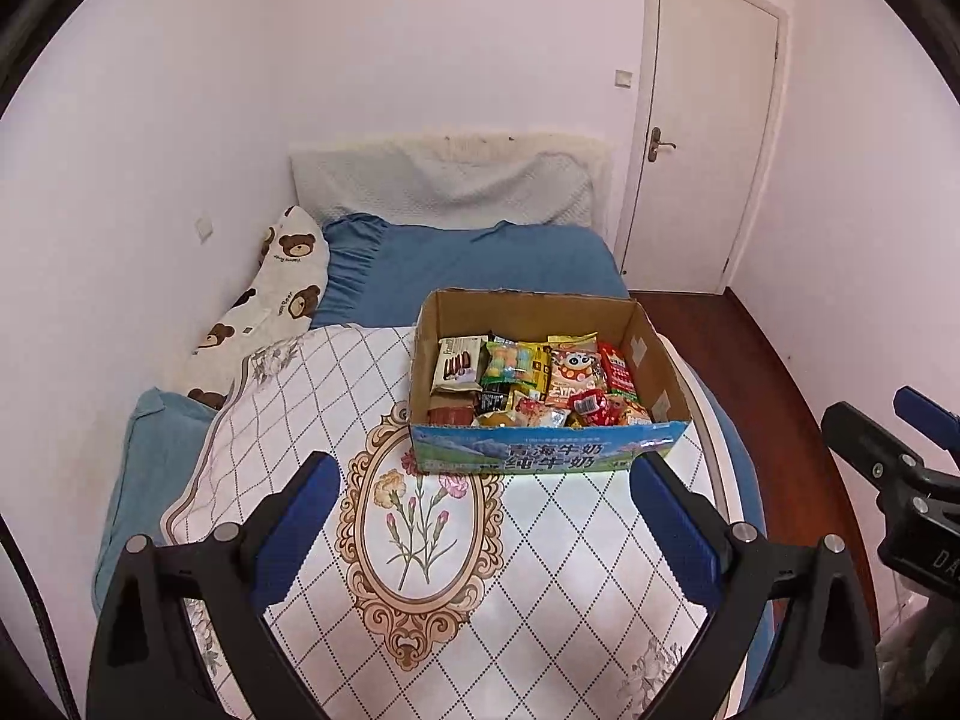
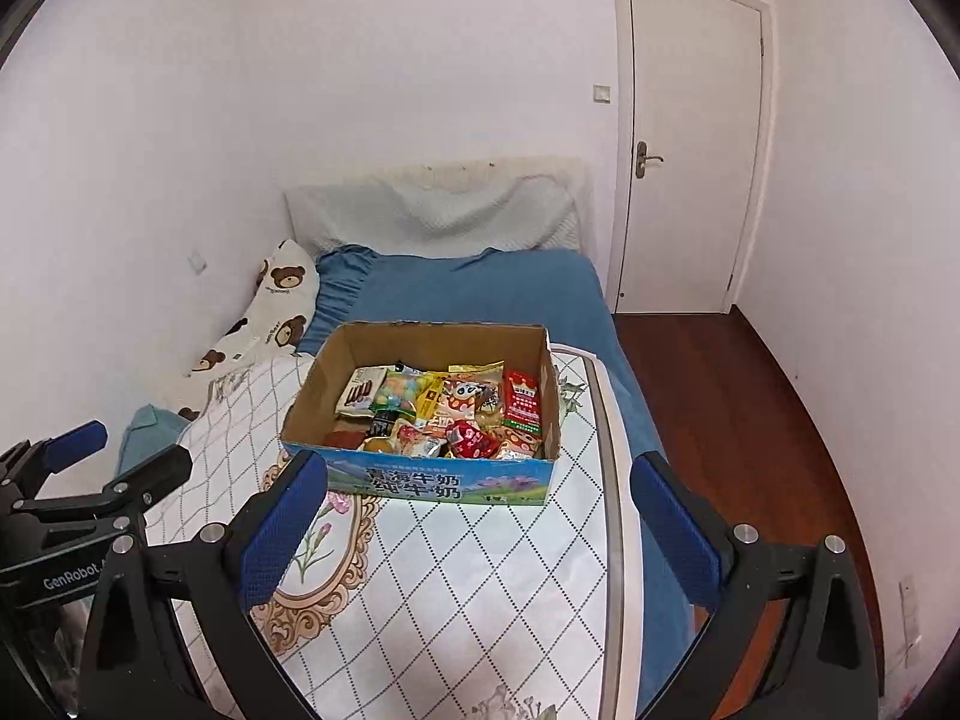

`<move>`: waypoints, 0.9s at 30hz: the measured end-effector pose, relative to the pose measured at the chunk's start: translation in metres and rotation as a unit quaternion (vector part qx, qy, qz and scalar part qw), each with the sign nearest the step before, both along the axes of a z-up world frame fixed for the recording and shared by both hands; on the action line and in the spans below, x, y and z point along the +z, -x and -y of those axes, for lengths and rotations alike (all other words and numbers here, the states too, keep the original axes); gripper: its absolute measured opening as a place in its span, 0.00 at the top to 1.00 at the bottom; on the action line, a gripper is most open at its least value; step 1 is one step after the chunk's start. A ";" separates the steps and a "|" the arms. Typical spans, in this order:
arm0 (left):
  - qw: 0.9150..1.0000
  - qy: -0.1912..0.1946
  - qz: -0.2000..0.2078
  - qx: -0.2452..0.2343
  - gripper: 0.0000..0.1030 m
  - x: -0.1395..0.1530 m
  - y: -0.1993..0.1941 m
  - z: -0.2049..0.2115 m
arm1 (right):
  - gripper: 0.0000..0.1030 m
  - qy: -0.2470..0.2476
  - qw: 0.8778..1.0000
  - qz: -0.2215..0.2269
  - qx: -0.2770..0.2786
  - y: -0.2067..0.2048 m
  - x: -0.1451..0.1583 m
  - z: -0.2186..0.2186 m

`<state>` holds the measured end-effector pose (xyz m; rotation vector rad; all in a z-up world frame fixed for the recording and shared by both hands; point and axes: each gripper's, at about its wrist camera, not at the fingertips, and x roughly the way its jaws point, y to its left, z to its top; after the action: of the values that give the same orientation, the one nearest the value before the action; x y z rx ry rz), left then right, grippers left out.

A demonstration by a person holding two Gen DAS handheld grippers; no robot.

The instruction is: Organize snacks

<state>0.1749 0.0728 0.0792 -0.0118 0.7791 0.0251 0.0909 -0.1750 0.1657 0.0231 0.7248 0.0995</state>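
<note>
An open cardboard box (image 1: 654, 372) with a blue printed front stands on a white quilted floral mat (image 1: 420, 570) on the bed. It holds several snack packets (image 1: 540, 378), among them a chocolate-stick pack, a bag of coloured candies and a red pack. The box also shows in the right wrist view (image 2: 327, 372) with the snacks (image 2: 456, 414). My left gripper (image 1: 486, 474) is open and empty, short of the box's front. My right gripper (image 2: 480, 480) is open and empty, level with the box front. Each gripper shows at the edge of the other's view.
The bed has a blue sheet (image 1: 480, 264), a bear-print pillow (image 1: 270, 300) by the left wall and a grey headboard cushion (image 1: 444, 186). A shut white door (image 1: 708, 138) and red-brown wood floor (image 1: 738, 372) lie right of the bed.
</note>
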 end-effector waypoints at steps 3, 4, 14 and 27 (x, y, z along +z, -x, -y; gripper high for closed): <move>1.000 -0.002 0.003 0.001 0.04 0.001 0.003 0.001 | 0.00 -0.002 1.000 0.000 0.002 0.007 0.002 -0.001; 1.000 -0.002 0.004 0.002 0.04 0.002 0.004 0.001 | 0.00 -0.002 1.000 0.000 0.003 0.008 0.002 -0.002; 1.000 -0.005 0.010 -0.005 0.02 -0.004 0.004 0.007 | 0.00 0.000 1.000 -0.005 -0.008 0.006 -0.008 0.001; 0.999 -0.022 -0.016 0.018 0.02 -0.043 -0.050 0.006 | 0.00 -0.002 0.999 -0.026 -0.030 -0.042 -0.049 0.004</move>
<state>0.2246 0.0668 0.0360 0.0167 0.8092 0.0761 0.1327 -0.1794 0.1164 0.0520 0.7751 0.0442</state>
